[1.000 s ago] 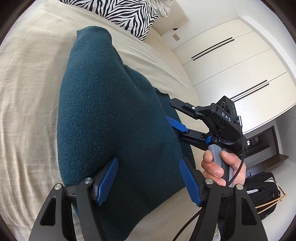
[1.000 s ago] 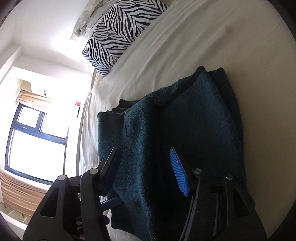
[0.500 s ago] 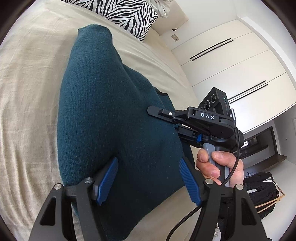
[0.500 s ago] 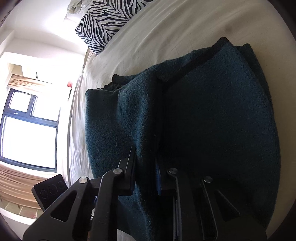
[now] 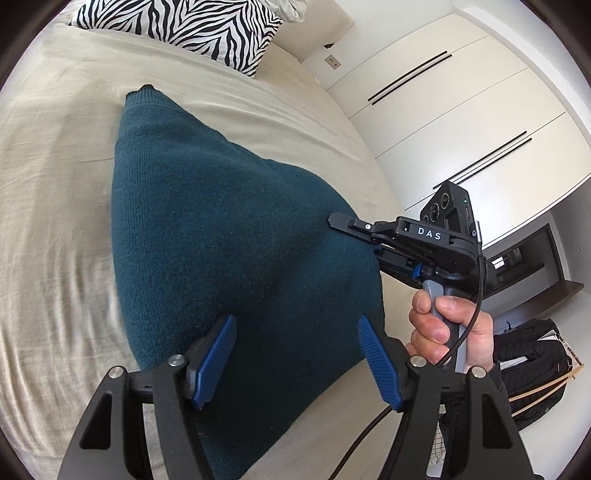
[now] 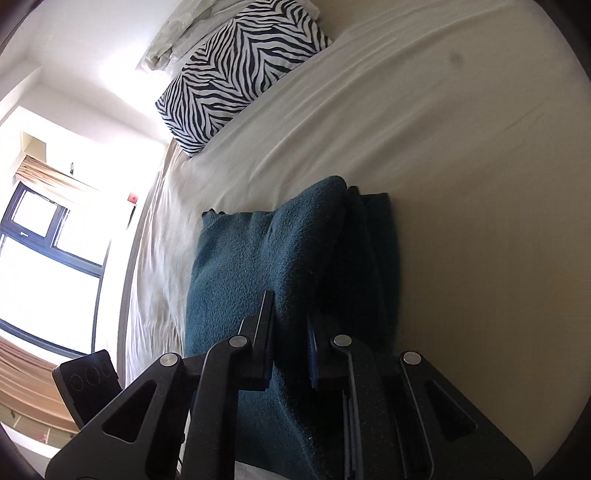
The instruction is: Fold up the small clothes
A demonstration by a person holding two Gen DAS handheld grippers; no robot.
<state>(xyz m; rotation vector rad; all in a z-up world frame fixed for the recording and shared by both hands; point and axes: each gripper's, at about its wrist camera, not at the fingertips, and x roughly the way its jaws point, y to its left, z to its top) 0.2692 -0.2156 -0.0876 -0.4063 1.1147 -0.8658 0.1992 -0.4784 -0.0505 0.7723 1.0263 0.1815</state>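
Note:
A dark teal knitted garment (image 5: pixel 221 240) lies on the beige bed sheet (image 5: pixel 55 184), bunched up into a peak at its right side. My right gripper (image 5: pixel 354 236), held by a hand (image 5: pixel 443 325), is shut on that raised fold. In the right wrist view its jaws (image 6: pixel 290 314) pinch a ridge of the teal garment (image 6: pixel 240 266), which hangs in folds below. My left gripper (image 5: pixel 297 325) stands open at the near edge, its blue pads (image 5: pixel 218 350) wide apart over the cloth without pressing it.
A zebra-print pillow (image 5: pixel 192 26) lies at the head of the bed. White wardrobe doors (image 5: pixel 461 110) stand to the right, with a black bag (image 5: pixel 532 369) on the floor below. A bright window (image 6: pixel 48 258) is beyond the bed's far side.
The right gripper went from open to shut on a fold of the garment and pulled it up. The cloth now peaks at that grip. The left gripper drew back a little, still open.

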